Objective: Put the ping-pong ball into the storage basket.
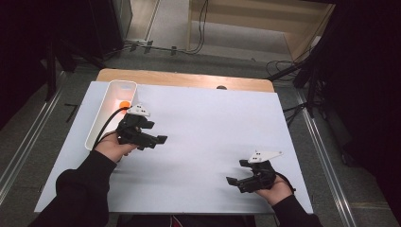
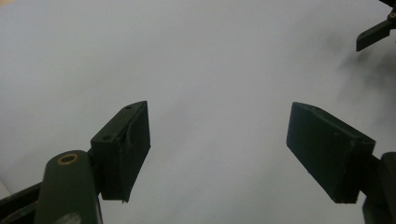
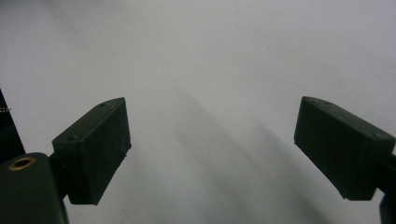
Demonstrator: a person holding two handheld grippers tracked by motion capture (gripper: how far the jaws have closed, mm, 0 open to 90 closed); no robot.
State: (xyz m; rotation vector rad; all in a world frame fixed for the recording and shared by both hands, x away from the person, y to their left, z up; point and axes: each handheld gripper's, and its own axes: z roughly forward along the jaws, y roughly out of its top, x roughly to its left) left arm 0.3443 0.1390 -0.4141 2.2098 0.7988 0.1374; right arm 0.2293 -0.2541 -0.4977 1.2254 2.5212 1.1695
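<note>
My left gripper (image 1: 158, 141) hovers over the left part of the white table sheet (image 1: 203, 127), just right of a long white tray (image 1: 97, 124) that holds a small orange ball (image 1: 124, 104). In the left gripper view its jaws stand wide apart around the left gripper's midpoint (image 2: 217, 154), with only bare white sheet between them. My right gripper (image 1: 234, 181) is low at the front right, pointing left. Its jaws are also wide apart in the right gripper view, around the right gripper's midpoint (image 3: 212, 149), and nothing sits between them. The other gripper's jaw tip (image 2: 373, 33) pokes in at the top right of the left gripper view.
A wooden tabletop edge (image 1: 189, 78) shows behind the white sheet. Metal floor rails (image 1: 326, 156) run along both sides of the table. Cables (image 1: 201, 28) and dark stands lie on the floor beyond, near a light wooden frame (image 1: 265, 19).
</note>
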